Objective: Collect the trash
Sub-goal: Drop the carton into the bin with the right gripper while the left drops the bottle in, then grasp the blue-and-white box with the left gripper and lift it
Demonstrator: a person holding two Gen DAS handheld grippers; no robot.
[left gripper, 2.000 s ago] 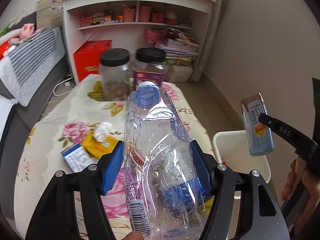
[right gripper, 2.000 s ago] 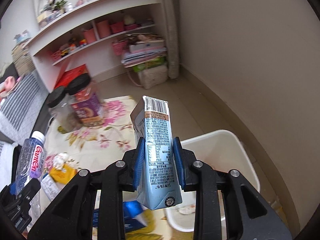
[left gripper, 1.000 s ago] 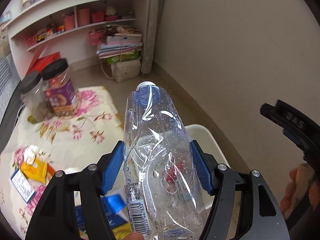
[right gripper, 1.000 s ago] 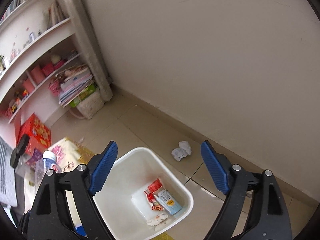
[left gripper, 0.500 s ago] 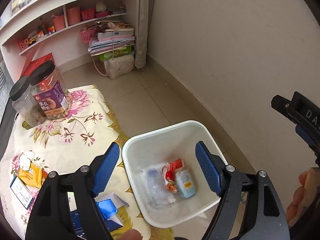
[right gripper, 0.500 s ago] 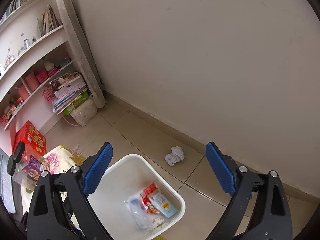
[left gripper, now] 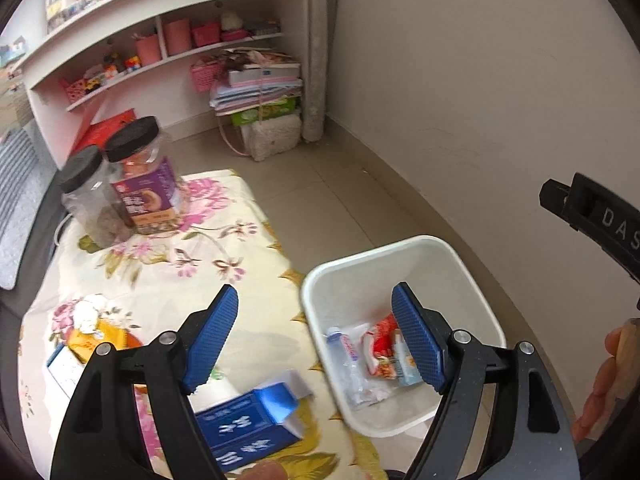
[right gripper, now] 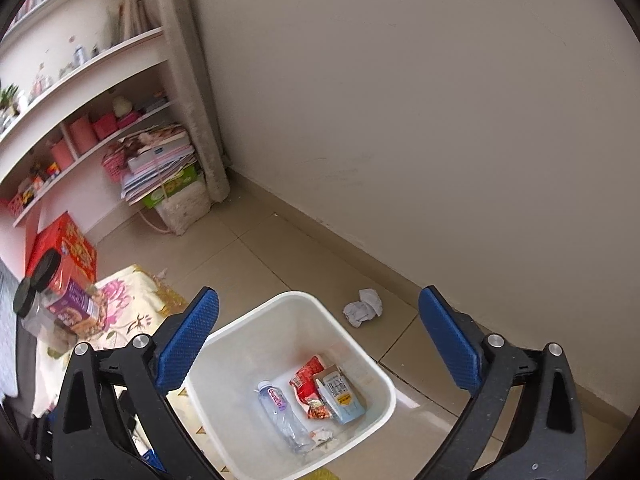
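- The left gripper (left gripper: 316, 340) stood with its blue pads spread wide, holding nothing.
- The right gripper (right gripper: 320, 344) was likewise gaping and unloaded, poised over the white bin (right gripper: 280, 320).
- In the bin lay a clear plastic bottle (right gripper: 280, 412), a red wrapper (right gripper: 306, 380) and a pale blue carton (right gripper: 340, 396).
- At about one o'clock from the bin, a crumpled paper wad (right gripper: 362, 307) sat on the floor tiles.
- At about eight o'clock from the bin in the left view, a blue carton (left gripper: 248, 424) lay on the floral cloth (left gripper: 160, 280); further at nine o'clock, a yellow packet (left gripper: 90, 340).
- Two black-lidded jars (left gripper: 140, 176) stood at eleven o'clock.
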